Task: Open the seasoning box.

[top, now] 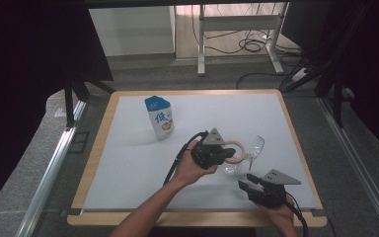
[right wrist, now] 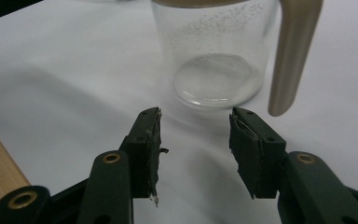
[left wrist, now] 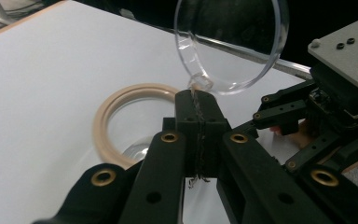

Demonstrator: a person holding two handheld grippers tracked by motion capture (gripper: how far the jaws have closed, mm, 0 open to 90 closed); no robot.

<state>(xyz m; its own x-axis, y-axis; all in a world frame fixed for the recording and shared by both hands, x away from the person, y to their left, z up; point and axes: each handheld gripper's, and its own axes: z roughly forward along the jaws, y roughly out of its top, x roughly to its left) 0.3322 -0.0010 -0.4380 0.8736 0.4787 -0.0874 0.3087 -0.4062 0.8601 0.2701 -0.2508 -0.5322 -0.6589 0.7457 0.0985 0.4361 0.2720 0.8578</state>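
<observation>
A milk carton [top: 159, 117] stands toward the bench's [top: 128, 163] far left; right of centre, the left claw [left wrist: 198, 109] pinches a clear lid [left wrist: 233, 44] over the jug [right wrist: 216, 56]. Lower it level onto the rim. The right claw [right wrist: 195, 140], jaws apart, waits near the front edge.

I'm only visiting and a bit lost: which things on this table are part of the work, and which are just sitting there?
In the work:
- wine glass, its stem clamped in the left hand-held gripper
- clear jug with beige rim
- right hand-held gripper, open

Lying about:
- blue-and-white carton, standing apart
</observation>
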